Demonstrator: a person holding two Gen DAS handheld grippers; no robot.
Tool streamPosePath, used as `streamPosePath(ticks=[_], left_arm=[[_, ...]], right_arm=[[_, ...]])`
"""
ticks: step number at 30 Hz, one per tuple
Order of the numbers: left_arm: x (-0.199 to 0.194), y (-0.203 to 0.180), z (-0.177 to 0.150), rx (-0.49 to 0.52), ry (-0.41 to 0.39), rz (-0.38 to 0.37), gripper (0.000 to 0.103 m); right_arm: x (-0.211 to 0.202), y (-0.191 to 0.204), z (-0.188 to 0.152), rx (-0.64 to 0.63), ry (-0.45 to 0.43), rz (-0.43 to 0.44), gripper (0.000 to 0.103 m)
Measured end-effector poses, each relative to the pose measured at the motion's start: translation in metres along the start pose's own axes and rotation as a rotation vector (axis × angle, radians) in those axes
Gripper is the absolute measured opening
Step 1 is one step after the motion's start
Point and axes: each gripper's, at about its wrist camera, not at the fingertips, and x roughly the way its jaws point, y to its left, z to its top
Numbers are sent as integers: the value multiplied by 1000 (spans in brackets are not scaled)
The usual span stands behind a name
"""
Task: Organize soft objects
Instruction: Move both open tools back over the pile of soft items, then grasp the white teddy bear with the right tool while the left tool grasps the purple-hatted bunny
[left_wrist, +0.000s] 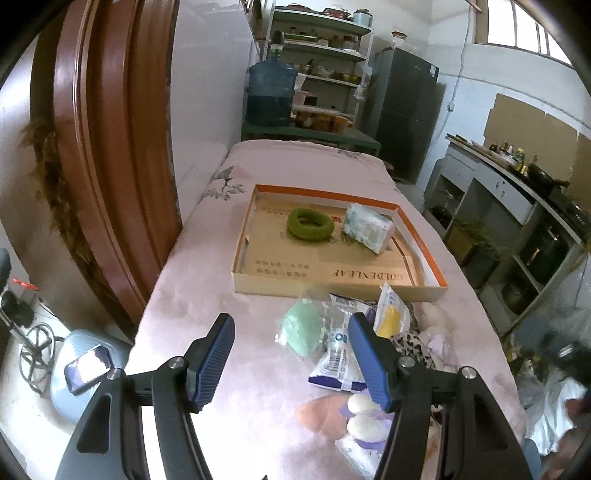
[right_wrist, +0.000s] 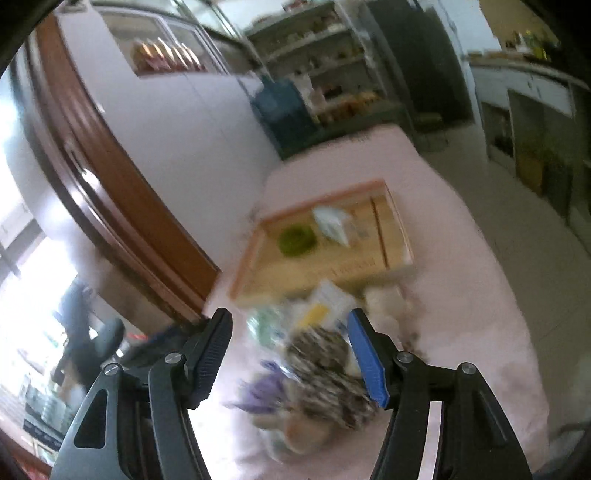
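Right under your left tool (left_wrist: 291, 363), two white fluffy pom-poms on a lilac pack (left_wrist: 364, 415) and a peach foam puff (left_wrist: 319, 411) are lying at the near end of a loose pile. Its blue pads are standing wide apart with nothing between them. Your right tool (right_wrist: 290, 358) is also spread wide and empty, hanging over a leopard-print fabric bundle (right_wrist: 325, 373) beside a crumpled purple cloth (right_wrist: 264, 397).

Going outward, a mint-green sponge in clear wrap (left_wrist: 301, 326), a white-and-blue packet (left_wrist: 338, 363) and a yellow-and-white sachet (left_wrist: 391, 310) are crowding the space before a shallow cardboard tray with an orange rim (left_wrist: 424, 236). A green fuzzy ring (left_wrist: 310, 223) and a pale wrapped tissue pack (left_wrist: 369, 227) are already sitting inside it, all on the pink-covered surface (left_wrist: 207, 288).

You are likely working mid-task, lining up the next pick. That probably calls for settling the right pads around the leopard bundle alone, clear of its neighbours.

The left view is giving sharp detail of the pile; the right view is heavily blurred, yet only it is showing the purple cloth clearly.
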Motion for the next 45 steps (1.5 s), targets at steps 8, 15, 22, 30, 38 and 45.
streamPosePath(ticks=[8, 15, 22, 30, 38, 45], left_arm=[[2, -6, -17, 21, 2, -45, 64], [7, -14, -29, 37, 17, -96, 64], [11, -25, -46, 70, 53, -159, 64], [20, -33, -64, 77, 93, -211, 60], [18, -35, -70, 74, 76, -275, 38], [12, -38, -74, 86, 41, -330, 26]], right_arm=[[33, -38, -31, -69, 53, -55, 66], [64, -55, -33, -66, 70, -117, 66], [100, -71, -28, -6, 122, -132, 66], [121, -84, -24, 40, 148, -137, 66], [125, -86, -28, 57, 166, -105, 51], [120, -85, -31, 47, 162, -104, 43]])
